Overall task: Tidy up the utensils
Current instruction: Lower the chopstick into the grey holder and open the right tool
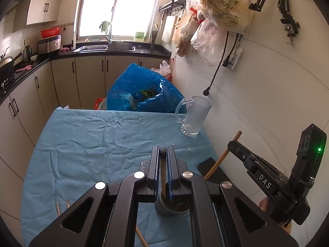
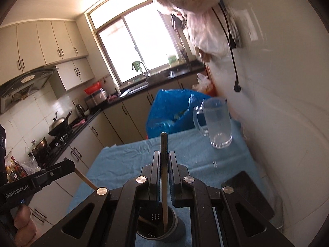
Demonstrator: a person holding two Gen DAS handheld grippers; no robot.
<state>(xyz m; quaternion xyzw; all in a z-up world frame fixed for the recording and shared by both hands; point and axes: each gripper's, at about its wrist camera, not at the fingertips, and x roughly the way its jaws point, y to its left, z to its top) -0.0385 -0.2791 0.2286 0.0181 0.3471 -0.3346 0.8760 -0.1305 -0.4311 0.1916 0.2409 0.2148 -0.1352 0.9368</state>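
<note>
My left gripper is shut on a brown chopstick. Its lower end dips into a grey holder cup on the blue cloth. My right gripper is shut on a chopstick with a dark top, whose lower end stands inside the same cup. From the left wrist view the right gripper shows at the right with its wooden chopstick slanting down. The left gripper appears at the left of the right wrist view, holding its stick. Loose chopsticks lie on the cloth.
A clear glass mug stands at the table's far right corner by the white wall. A flat black object lies at the right edge. A blue plastic bag sits behind the table, with kitchen counters and a sink beyond.
</note>
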